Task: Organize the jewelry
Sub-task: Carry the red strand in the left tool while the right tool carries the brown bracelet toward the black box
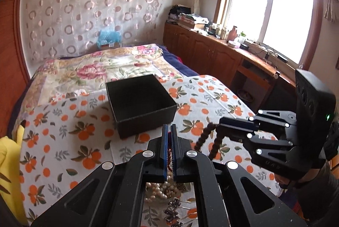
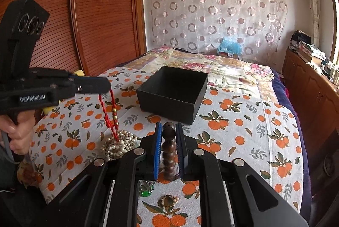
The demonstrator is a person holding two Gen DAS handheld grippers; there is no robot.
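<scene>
Left hand-held gripper pinches a red cord above the pearls; right hand-held gripper clamps brown wooden beads. Black box ahead; only right view shows a green pendant.

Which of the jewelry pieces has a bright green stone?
The green pendant, lying on the cloth just under the right gripper. The gold ring beside it is brownish, and the pearls are white.
</scene>
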